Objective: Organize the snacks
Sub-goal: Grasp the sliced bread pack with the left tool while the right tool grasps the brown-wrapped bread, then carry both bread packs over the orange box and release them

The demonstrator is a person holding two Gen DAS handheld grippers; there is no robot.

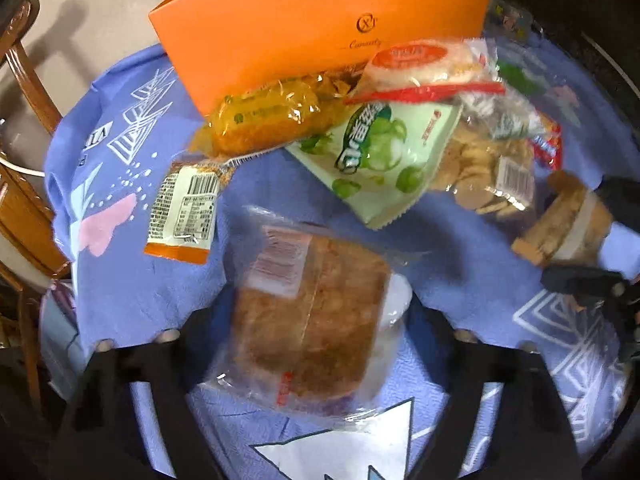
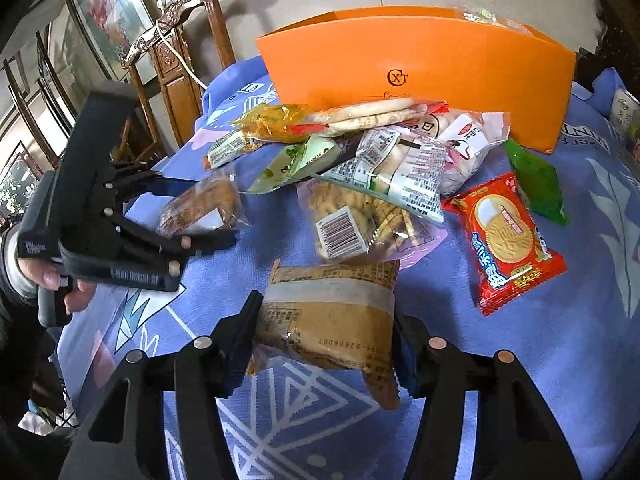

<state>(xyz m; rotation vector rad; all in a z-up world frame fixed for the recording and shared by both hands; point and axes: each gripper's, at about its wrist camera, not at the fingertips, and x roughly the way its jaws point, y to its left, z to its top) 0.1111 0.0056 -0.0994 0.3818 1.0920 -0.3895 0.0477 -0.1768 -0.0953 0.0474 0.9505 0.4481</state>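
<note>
Left wrist view. Left tongs [image 1: 312, 344] clenched on a clear-wrapped brown cake [image 1: 308, 312], a finger on either side of the wrapper, the packet held above the blue patterned cloth [image 1: 120, 280] covering the worktop. Beyond it, a heap of snacks lies against the foot of the orange box [image 1: 320, 28]: a yellow packet [image 1: 272, 120] touching the box wall, a pale green packet [image 1: 380, 156] overlapping it, a red-edged rice cracker pack [image 1: 424, 68] on top, a clear bag of biscuits [image 1: 484, 168] to the right. An orange-trimmed packet [image 1: 184, 212], barcode side up, lies just left of the heap. At far right, the right tongs [image 1: 592, 248] grasp a tan packet [image 1: 560, 228].

Right wrist view. Right tongs [image 2: 324, 328] clamped on the tan packet [image 2: 328, 320], fingers pressing both sides, packet lifted off the cloth [image 2: 560, 360]. At left, the left tongs [image 2: 200, 216] grip the brown cake [image 2: 200, 208]; a hand [image 2: 48, 280] holds the handle. The orange box [image 2: 420, 64] stands at the back, heap in front of it. A red biscuit packet [image 2: 504, 244] lies flat to the right, a dark green packet [image 2: 536, 180] just behind it. Wooden chair [image 2: 176, 40] beyond the worktop edge.
</note>
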